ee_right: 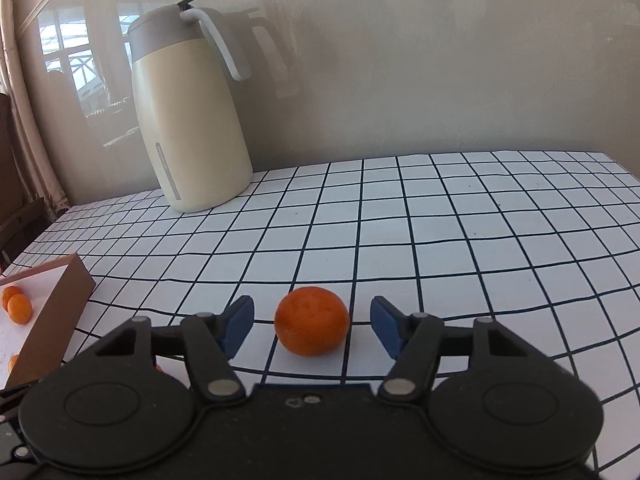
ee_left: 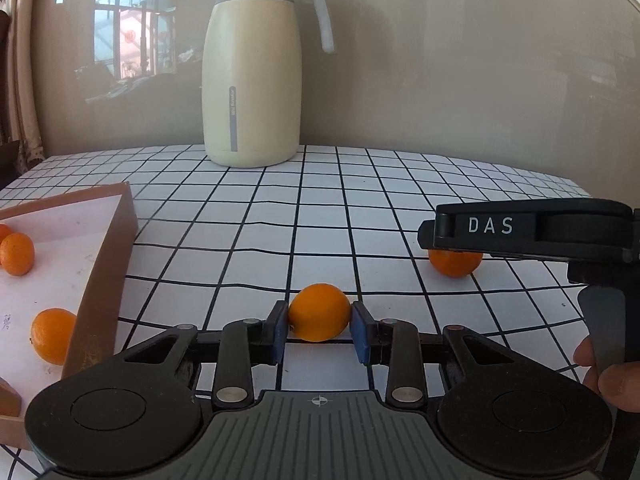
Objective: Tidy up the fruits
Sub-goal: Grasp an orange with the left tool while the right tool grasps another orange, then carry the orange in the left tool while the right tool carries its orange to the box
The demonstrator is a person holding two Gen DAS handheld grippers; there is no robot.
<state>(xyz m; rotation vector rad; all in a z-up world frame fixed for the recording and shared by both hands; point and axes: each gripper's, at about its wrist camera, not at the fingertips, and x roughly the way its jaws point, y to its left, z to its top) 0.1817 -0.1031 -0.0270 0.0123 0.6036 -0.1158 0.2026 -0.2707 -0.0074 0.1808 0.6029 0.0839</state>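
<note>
My left gripper [ee_left: 319,328] is shut on a small orange [ee_left: 319,312], its blue pads touching both sides, low over the checked tablecloth. My right gripper [ee_right: 312,326] is open around a second orange [ee_right: 312,321] that rests on the cloth, with gaps on both sides. In the left wrist view that second orange [ee_left: 455,262] lies to the right, partly under the black body of the right gripper [ee_left: 532,228]. A brown box [ee_left: 102,264] with a white floor stands at the left and holds several oranges [ee_left: 17,253]; it also shows in the right wrist view [ee_right: 56,316].
A cream thermos jug [ee_left: 252,80] with a grey lid stands at the back of the table near the wall; it also shows in the right wrist view [ee_right: 188,120]. The checked tablecloth [ee_right: 480,240] stretches to the right. A curtain [ee_left: 24,80] hangs at the left.
</note>
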